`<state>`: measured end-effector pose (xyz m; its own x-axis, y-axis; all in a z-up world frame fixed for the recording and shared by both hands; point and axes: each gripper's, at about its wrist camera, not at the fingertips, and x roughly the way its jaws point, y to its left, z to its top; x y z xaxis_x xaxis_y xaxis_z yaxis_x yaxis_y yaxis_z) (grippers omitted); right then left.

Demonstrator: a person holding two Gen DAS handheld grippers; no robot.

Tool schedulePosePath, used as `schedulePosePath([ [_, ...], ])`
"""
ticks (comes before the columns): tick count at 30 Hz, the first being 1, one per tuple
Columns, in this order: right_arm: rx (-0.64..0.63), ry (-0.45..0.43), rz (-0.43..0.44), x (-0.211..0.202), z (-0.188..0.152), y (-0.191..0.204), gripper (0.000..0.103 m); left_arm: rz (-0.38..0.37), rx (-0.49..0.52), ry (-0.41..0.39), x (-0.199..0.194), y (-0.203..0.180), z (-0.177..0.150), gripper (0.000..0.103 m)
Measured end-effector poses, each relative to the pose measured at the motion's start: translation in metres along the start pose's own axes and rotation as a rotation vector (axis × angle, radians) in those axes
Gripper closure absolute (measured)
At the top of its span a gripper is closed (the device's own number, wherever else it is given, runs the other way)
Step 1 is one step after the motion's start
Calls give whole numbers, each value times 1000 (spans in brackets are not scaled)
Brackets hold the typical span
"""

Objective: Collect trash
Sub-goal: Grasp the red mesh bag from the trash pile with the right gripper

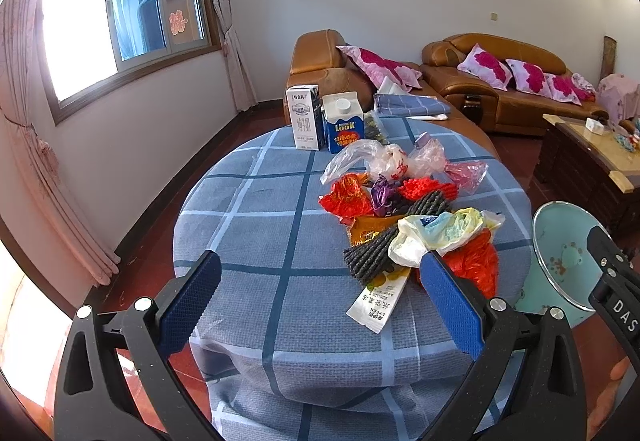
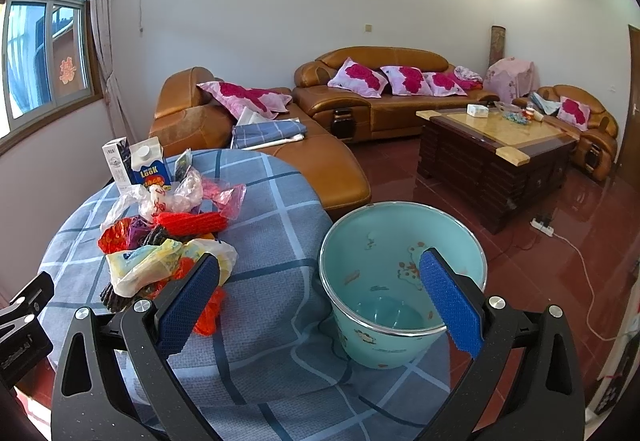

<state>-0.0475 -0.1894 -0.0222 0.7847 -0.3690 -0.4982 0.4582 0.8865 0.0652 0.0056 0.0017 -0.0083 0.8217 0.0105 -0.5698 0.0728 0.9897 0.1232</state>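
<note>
Both grippers, left [image 1: 320,297] and right [image 2: 320,297], hover spread wide and empty above the table [image 1: 248,241]; trash pile [image 1: 404,217] lies mid-table, the bin [image 2: 400,305] at its right edge, ready to receive.

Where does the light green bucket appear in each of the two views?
Left wrist view: the bucket is at the right edge, partly cut off.
Right wrist view: the bucket is lower centre, its inside visible.
Shared landmark: the blue LOOK carton at the table's far side.
</note>
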Motion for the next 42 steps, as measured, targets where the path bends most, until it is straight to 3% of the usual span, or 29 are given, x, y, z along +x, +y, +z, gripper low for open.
schedulePosePath([
  [9, -16, 12, 21, 11, -5, -3, 6, -16, -49, 35, 29, 23, -9, 6],
  [11, -27, 27, 35, 17, -8, -2, 11, -8, -70, 62, 41, 33, -14, 6],
  [13, -37, 48, 69, 24, -10, 0, 21, -8, -94, 75, 53, 42, -18, 6],
  [18, -88, 109, 190, 40, -20, 20, 23, -23, -85, 133, 71, 44, -26, 6],
  [25, -170, 226, 326, 79, -27, 58, 25, -81, -57, 122, 79, 39, -24, 6],
  [27, -168, 263, 349, 91, -31, 63, 35, -108, -50, 105, 77, 36, -19, 6],
  [29, -164, 307, 383, 102, -34, 65, 58, -128, -43, 74, 75, 33, -15, 6],
  [30, -159, 318, 399, 104, -34, 64, 74, -136, -32, 56, 73, 29, -12, 6],
  [33, -153, 309, 415, 103, -28, 60, 87, -160, 3, 41, 70, 17, -6, 6],
  [42, -181, 212, 333, 92, -5, 34, 95, -254, 90, 71, 67, -23, 6, 6],
])
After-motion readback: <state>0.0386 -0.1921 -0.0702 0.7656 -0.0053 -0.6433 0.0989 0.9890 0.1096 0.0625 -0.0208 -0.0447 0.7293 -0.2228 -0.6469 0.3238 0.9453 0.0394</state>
